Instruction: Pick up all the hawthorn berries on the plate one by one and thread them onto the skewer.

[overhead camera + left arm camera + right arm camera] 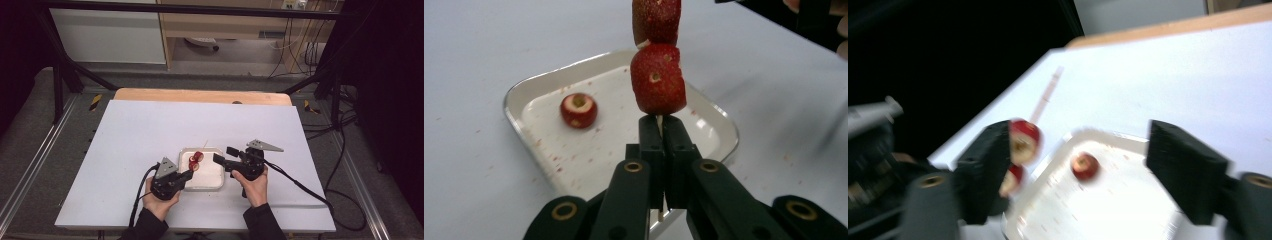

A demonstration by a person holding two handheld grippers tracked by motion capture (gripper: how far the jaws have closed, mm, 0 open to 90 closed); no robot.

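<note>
Your left gripper (659,130) pinches the skewer (659,119) at centre frame; your right gripper (1088,170) stands spread. Tilting the skewer could slide its strawberry pieces (658,79) off onto the tray (544,145).

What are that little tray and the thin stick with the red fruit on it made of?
The tray looks like white enamelled or glazed ware: glossy, rounded rim, possibly plastic. The stick looks like pale wood or bamboo, matte. The fruit pieces look real, with speckled red skin.
</note>
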